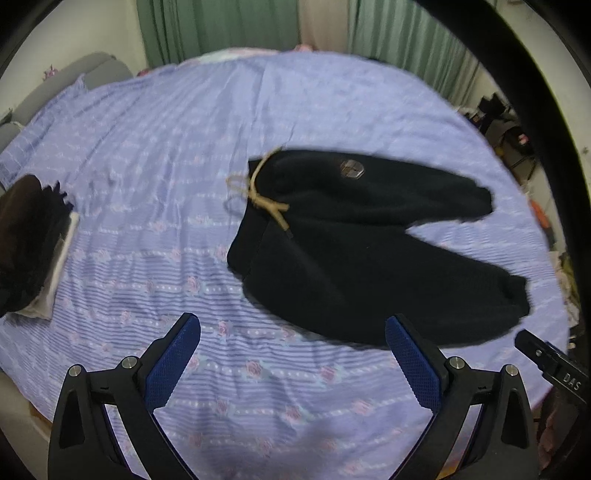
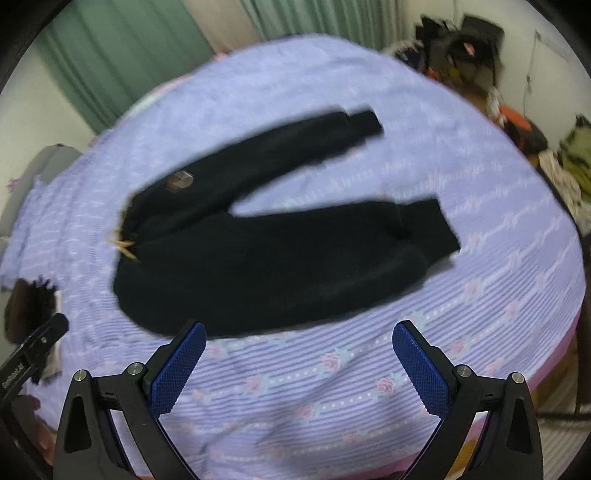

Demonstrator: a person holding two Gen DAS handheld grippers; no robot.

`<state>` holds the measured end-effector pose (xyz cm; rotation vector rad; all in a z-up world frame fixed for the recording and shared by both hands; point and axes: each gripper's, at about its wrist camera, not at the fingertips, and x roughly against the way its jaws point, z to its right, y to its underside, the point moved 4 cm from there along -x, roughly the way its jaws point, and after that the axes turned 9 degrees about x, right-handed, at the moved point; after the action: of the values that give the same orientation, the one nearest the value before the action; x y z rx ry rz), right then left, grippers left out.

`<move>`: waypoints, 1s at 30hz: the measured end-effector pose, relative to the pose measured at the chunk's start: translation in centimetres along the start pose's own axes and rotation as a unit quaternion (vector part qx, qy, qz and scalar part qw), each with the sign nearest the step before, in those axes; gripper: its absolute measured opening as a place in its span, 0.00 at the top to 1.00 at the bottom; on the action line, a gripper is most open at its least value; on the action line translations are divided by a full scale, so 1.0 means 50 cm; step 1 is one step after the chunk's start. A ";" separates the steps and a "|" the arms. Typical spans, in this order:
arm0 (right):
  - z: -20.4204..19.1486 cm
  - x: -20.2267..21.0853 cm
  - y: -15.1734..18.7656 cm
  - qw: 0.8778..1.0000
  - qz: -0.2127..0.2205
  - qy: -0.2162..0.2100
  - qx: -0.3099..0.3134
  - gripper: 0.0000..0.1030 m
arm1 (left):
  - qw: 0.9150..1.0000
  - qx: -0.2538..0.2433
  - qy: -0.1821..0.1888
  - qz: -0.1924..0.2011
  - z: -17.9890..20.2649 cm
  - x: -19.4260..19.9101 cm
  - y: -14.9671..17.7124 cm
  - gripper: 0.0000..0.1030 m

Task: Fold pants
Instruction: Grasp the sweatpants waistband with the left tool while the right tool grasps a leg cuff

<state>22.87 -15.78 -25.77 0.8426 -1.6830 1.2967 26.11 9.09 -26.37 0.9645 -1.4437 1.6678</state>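
Note:
Black fleece pants (image 1: 351,240) lie spread flat on the purple bed (image 1: 166,147), waistband to the left with a tan drawstring (image 1: 264,201), both legs pointing right. In the right wrist view the pants (image 2: 277,258) fill the middle of the bed (image 2: 369,369). My left gripper (image 1: 293,354) is open and empty, hovering above the sheet just in front of the near leg. My right gripper (image 2: 299,360) is open and empty, just in front of the near leg's lower edge.
A dark folded pile (image 1: 29,243) on a white item sits at the bed's left edge, also in the right wrist view (image 2: 33,306). Green curtains (image 1: 221,26) hang behind. Clutter (image 2: 480,55) stands past the bed's right side.

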 end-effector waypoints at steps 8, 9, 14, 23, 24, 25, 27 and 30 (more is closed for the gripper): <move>0.036 -0.173 0.009 0.993 -0.078 -0.022 -0.082 0.05 | 0.995 0.063 0.004 -0.082 -0.016 -0.188 -0.009 0.06; 0.042 -0.188 0.010 0.991 -0.086 -0.027 -0.094 0.06 | 0.993 0.071 0.007 -0.095 -0.017 -0.209 -0.008 0.08; 0.072 -0.241 0.006 0.983 -0.100 -0.051 -0.146 0.11 | 0.984 0.097 0.022 -0.145 -0.012 -0.276 0.004 0.21; 0.093 -0.240 -0.025 0.985 -0.095 -0.035 -0.137 0.77 | 0.971 0.148 0.053 -0.180 -0.011 -0.279 -0.003 0.66; 0.093 -0.232 -0.029 0.986 -0.092 -0.036 -0.132 0.79 | 0.972 0.148 0.052 -0.173 -0.011 -0.265 -0.008 0.72; 0.090 -0.216 -0.037 0.987 -0.085 -0.042 -0.128 0.82 | 0.975 0.144 0.051 -0.164 -0.007 -0.244 -0.015 0.73; 0.085 -0.170 -0.055 0.988 -0.060 -0.057 -0.127 0.83 | 0.980 0.134 0.052 -0.138 0.002 -0.196 -0.044 0.77; 0.074 -0.093 -0.096 0.988 -0.011 -0.078 -0.130 0.84 | 0.987 0.124 0.047 -0.085 0.011 -0.110 -0.088 0.80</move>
<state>28.33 -20.43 -28.44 0.8211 -1.9102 0.9894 32.59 8.82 -29.20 1.0961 -1.0776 1.7678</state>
